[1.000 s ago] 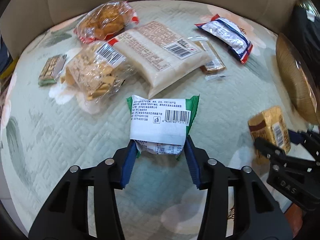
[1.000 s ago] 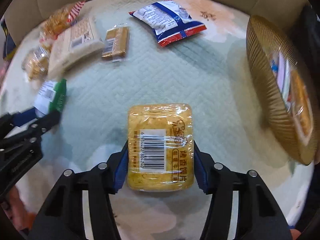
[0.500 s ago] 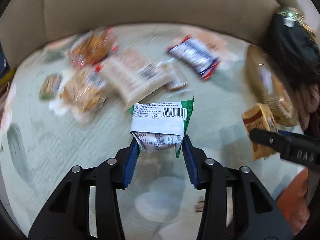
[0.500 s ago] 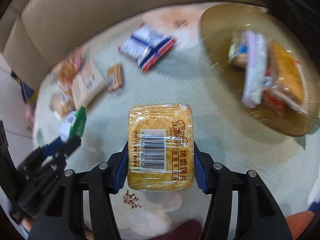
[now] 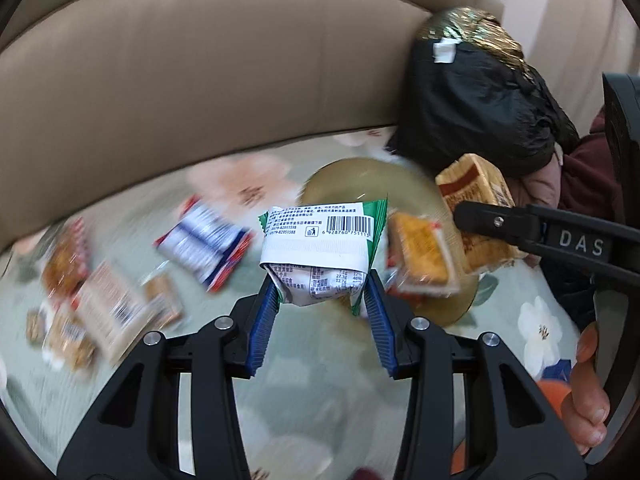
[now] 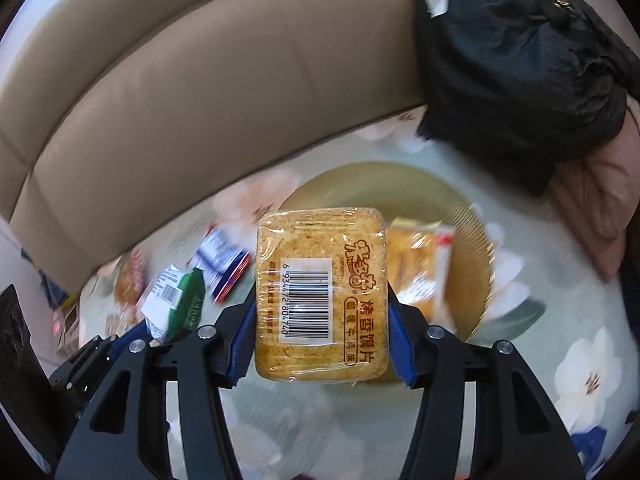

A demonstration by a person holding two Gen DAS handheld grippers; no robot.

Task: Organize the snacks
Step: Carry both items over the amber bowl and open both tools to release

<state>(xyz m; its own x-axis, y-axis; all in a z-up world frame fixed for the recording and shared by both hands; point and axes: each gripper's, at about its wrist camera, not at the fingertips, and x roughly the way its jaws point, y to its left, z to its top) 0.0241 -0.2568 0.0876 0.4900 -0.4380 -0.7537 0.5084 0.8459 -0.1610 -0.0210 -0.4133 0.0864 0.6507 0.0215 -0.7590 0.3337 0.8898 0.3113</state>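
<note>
1. Sofa seat, covered with a pale green quilted floral cloth [image 5: 328,420], carries everything; several packets, among them a blue-and-white snack bag [image 5: 208,240], lie loose on it, unsorted.
2. Round golden ribbed plate [image 6: 476,232] holds at least one orange-wrapped snack [image 6: 420,264]; sorting is under way.
3. My right hand-held gripper [image 6: 320,340] clamps a yellow plastic-wrapped toast pack [image 6: 320,300] above the plate.
4. My left hand-held gripper [image 5: 320,304] pinches a green-and-white wrapped snack [image 5: 320,248] near the plate, not yet placed.
</note>
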